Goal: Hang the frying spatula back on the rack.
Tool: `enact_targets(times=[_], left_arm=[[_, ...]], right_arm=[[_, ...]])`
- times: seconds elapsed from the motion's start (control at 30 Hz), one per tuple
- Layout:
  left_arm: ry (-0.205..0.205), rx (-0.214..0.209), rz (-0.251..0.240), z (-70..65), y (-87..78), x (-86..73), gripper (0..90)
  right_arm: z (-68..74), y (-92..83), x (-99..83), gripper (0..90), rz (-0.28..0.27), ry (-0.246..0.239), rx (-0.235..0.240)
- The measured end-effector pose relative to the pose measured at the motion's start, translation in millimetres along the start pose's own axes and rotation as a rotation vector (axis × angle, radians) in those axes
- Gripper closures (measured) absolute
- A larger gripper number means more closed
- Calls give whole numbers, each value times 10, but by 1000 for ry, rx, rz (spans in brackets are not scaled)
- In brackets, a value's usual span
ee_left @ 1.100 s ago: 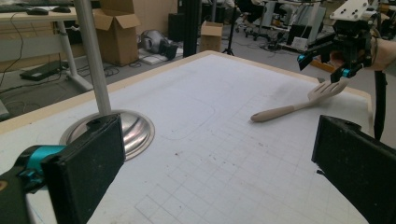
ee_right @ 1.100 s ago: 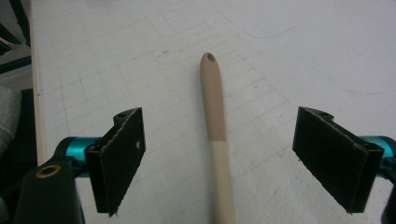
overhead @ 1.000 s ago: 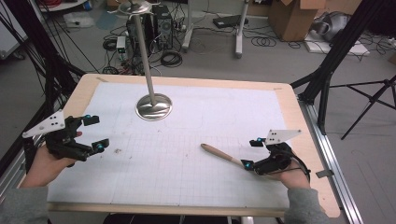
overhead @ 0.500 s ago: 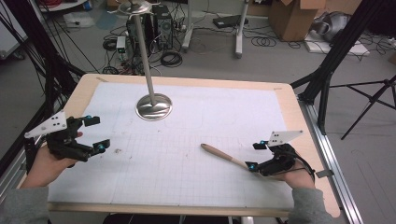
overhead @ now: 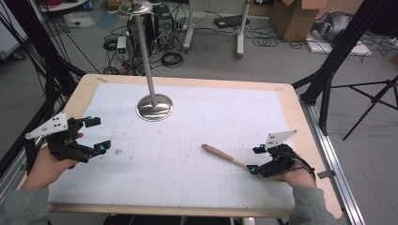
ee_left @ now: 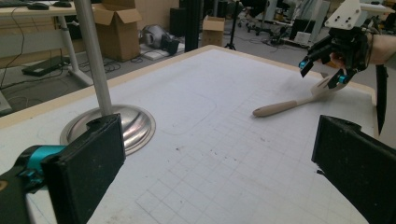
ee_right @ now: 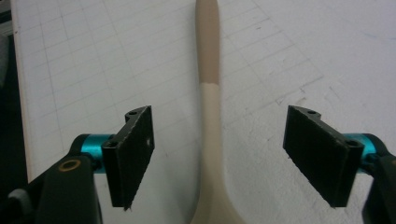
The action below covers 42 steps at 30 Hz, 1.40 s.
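1. High view: the spatula (overhead: 224, 155) lies flat on the white grid mat (overhead: 187, 183), toward the near right, wooden handle pointing up-left. The right gripper (overhead: 256, 159) sits at its pale end, jaws spread on either side of it; they've just been closing in but aren't pressing on it. That hand is close to the mat's right edge and the table's (overhead: 312, 154) wooden border. The left gripper (overhead: 96, 135) hovers at the mat's left edge, jaws wide with nothing between them. The metal stand (overhead: 154, 107) is at the far left-centre, well apart from both. Loads of bare mat in the middle.
2. Left gripper view: 2 black pads (ee_left: 91, 168) far apart, open mat between them. Stand base just beyond the left pad, spatula and right gripper far off near the far corner.
3. Right gripper view: the spatula's neck runs straight up the middle, with a clear gap to each pad (ee_right: 133, 151).
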<state>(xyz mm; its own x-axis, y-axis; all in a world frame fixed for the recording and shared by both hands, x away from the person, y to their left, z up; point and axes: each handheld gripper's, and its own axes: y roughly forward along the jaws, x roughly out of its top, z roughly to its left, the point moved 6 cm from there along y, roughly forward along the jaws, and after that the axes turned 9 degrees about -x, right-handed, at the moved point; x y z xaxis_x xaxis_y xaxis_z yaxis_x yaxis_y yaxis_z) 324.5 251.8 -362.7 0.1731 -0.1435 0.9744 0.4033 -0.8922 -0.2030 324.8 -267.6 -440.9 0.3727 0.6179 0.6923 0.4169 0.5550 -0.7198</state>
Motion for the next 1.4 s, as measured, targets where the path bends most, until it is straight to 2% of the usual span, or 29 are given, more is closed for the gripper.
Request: enact_targets(times=[0.2,0.47,0.6,0.87,1.0,1.23,1.4], left_arm=[[-2,1,-3,1,-9,-3,32],[-5,1,-5,4,-20,-8,32],[-8,2,-6,5,-25,-13,32],[-9,4,-7,5,-37,-16,32],[-9,6,-4,7,-39,-24,32],[-11,8,-1,13,-41,-37,32],[-10,9,2,13,-41,-41,32]], right_arm=[[-12,57,-34,314,62,12,18],[-13,140,-84,381,138,-27,31],[-3,159,-78,413,148,-44,35],[4,187,-104,471,184,-33,58],[4,191,-108,507,182,-26,67],[-12,202,-114,522,175,-13,70],[-14,211,-132,529,190,4,74]])
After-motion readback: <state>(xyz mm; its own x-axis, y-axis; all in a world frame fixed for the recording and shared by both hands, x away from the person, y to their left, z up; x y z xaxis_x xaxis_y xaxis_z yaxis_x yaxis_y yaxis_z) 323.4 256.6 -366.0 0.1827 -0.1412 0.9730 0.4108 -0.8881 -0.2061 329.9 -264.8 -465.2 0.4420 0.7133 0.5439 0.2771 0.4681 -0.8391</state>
